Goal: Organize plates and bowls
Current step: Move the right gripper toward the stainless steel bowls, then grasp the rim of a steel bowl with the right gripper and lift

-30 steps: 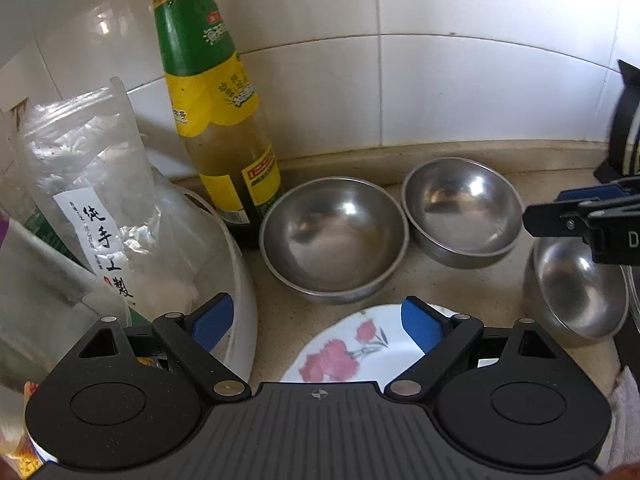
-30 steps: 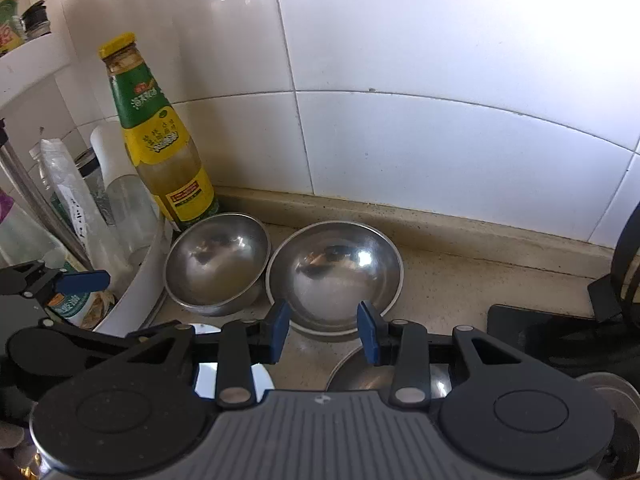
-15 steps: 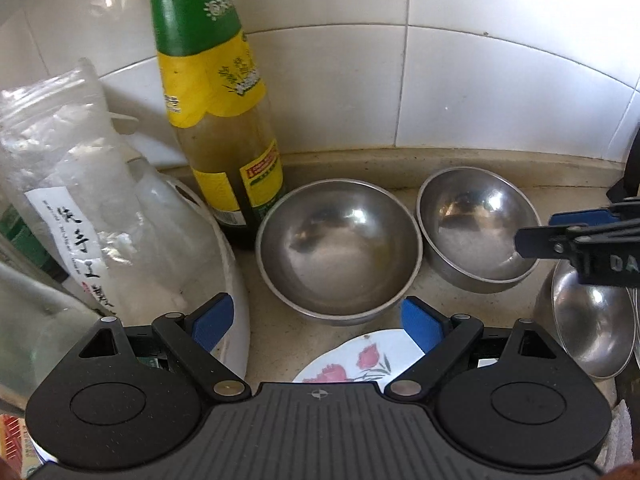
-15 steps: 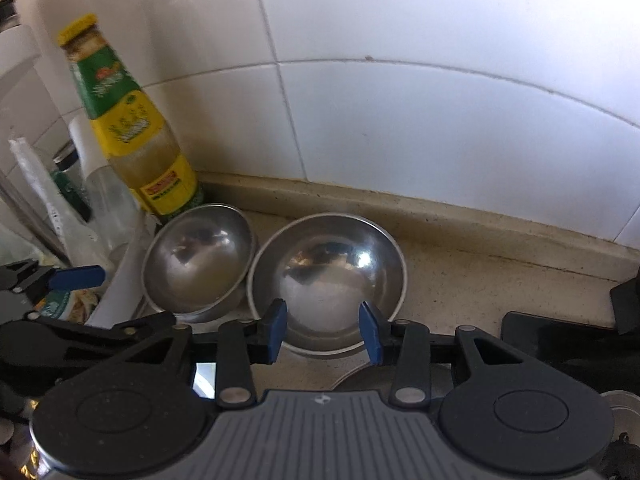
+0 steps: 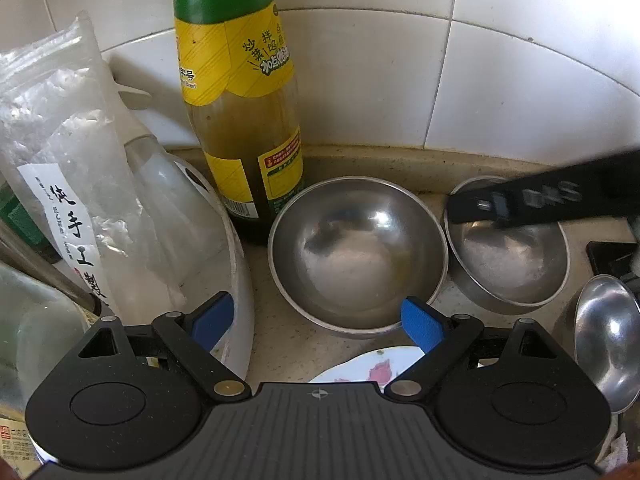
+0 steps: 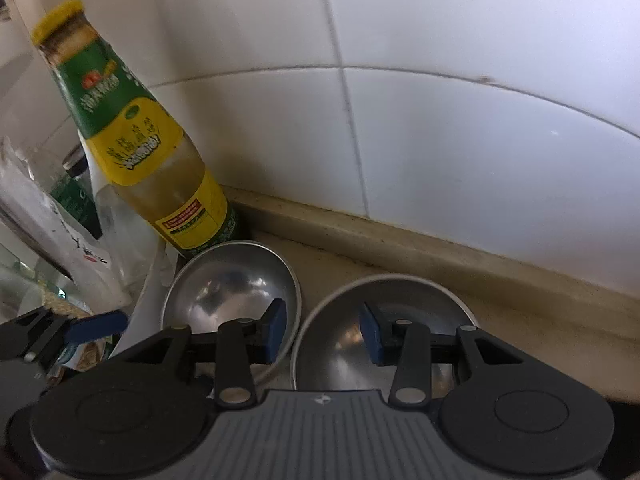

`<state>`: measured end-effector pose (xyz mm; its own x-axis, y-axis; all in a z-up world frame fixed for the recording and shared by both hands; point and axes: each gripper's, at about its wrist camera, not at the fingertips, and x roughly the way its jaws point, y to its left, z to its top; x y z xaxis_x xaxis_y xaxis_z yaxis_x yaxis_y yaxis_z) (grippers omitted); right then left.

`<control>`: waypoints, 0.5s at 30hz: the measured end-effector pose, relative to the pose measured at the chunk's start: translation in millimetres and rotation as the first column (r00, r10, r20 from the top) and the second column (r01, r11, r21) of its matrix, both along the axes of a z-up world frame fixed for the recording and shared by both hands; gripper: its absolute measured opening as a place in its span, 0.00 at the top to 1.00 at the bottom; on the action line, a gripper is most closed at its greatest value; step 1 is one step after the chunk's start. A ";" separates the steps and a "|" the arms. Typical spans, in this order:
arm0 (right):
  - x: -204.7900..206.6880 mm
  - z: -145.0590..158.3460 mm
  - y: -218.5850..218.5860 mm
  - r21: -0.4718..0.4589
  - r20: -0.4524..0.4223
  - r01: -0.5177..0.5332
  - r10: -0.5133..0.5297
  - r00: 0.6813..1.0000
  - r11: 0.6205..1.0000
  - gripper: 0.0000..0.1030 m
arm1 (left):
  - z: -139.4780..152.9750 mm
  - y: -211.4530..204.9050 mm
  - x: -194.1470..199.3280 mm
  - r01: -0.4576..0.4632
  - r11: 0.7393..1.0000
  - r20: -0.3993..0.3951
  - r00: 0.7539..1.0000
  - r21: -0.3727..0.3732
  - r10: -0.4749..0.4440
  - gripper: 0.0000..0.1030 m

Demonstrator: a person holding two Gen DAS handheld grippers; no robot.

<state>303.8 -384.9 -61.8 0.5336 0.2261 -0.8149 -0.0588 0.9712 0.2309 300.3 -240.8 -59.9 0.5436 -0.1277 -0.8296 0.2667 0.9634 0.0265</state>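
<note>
At the far left of the left wrist view a clear plastic bag (image 5: 60, 168) with a white label and pale white contents stands inside a white tub (image 5: 236, 280), with a glass jar (image 5: 28, 340) beside it whose contents cannot be told. Next comes a tall sauce bottle (image 5: 244, 128) with a green and yellow label, partly full of yellowish liquid, upright on the counter (image 5: 436, 172) against the white tiled wall (image 5: 520, 80). Just right of the bottle sits the left steel bowl (image 5: 356, 256), holding only a faint whitish film. The left claw (image 5: 316, 320) hovers over its near rim with its blue pads wide apart and nothing between them; a flowered plate (image 5: 368, 368) peeks out beneath it. Further right, just beside the first, stands the right steel bowl (image 5: 508, 260), empty. The right claw (image 6: 322, 330) hangs where the two bowls' rims meet, one pad over each bowl, its jaws partly apart and gripping nothing. At the far right edge a third steel bowl (image 5: 608, 344) stands, shiny and empty.
</note>
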 end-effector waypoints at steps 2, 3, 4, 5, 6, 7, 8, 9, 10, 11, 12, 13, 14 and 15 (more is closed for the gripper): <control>7.8 -3.5 3.8 -0.003 0.000 -0.026 0.026 1.000 1.000 0.42 | 1.7 0.0 -2.3 -0.019 1.000 -0.010 1.000 -0.013 0.019 0.09; 11.1 -5.1 4.7 -0.002 0.001 -0.039 0.039 0.999 0.999 0.42 | 3.0 0.6 -4.6 -0.021 0.999 -0.012 1.000 -0.029 0.020 0.09; 15.1 -6.8 5.8 0.002 0.002 -0.053 0.053 0.999 0.999 0.41 | 3.4 1.1 -6.9 -0.028 0.999 -0.010 1.000 -0.031 0.028 0.09; 19.0 -8.2 7.1 0.001 0.005 -0.064 0.064 0.998 0.998 0.41 | 3.5 1.1 -9.0 -0.037 0.999 -0.010 0.999 -0.031 0.037 0.09; 22.8 -9.3 8.0 0.000 0.011 -0.072 0.072 0.997 0.997 0.41 | 3.6 1.9 -11.2 -0.044 0.998 -0.016 0.999 -0.036 0.043 0.09; 24.9 -10.8 7.0 0.007 0.017 -0.078 0.078 0.997 0.997 0.41 | 4.2 3.1 -13.1 -0.054 0.998 -0.022 0.998 -0.044 0.053 0.09; 29.3 -10.9 8.1 0.017 0.021 -0.090 0.089 0.996 0.996 0.41 | 5.0 4.0 -15.2 -0.059 0.997 -0.023 0.998 -0.047 0.058 0.09; 32.4 -10.9 8.9 0.023 0.028 -0.100 0.100 0.995 0.995 0.41 | 6.0 4.8 -17.5 -0.062 0.997 -0.022 0.998 -0.046 0.061 0.09; 34.7 -10.5 9.5 0.024 0.033 -0.109 0.108 0.994 0.994 0.41 | 6.7 5.9 -19.2 -0.066 0.997 -0.020 0.998 -0.047 0.065 0.09; 36.1 -9.8 9.7 0.025 0.039 -0.117 0.116 0.992 0.993 0.41 | 7.1 7.5 -19.4 -0.072 0.996 -0.020 0.997 -0.046 0.071 0.09; 37.5 -9.0 10.2 0.028 0.046 -0.131 0.130 0.990 0.991 0.41 | 6.8 9.1 -18.5 -0.079 0.996 -0.023 0.997 -0.047 0.078 0.09; 39.9 -9.4 12.5 0.028 0.048 -0.153 0.152 0.987 0.988 0.41 | 5.6 9.1 -16.5 -0.090 0.995 -0.035 0.995 -0.052 0.089 0.09; 42.5 -10.9 15.1 0.018 0.037 -0.170 0.169 0.985 0.985 0.41 | 5.0 7.1 -15.3 -0.098 0.994 -0.040 0.995 -0.050 0.096 0.08; 44.9 -13.1 17.3 0.009 0.028 -0.176 0.175 0.984 0.984 0.41 | 5.4 5.6 -15.0 -0.102 0.994 -0.031 0.994 -0.040 0.101 0.08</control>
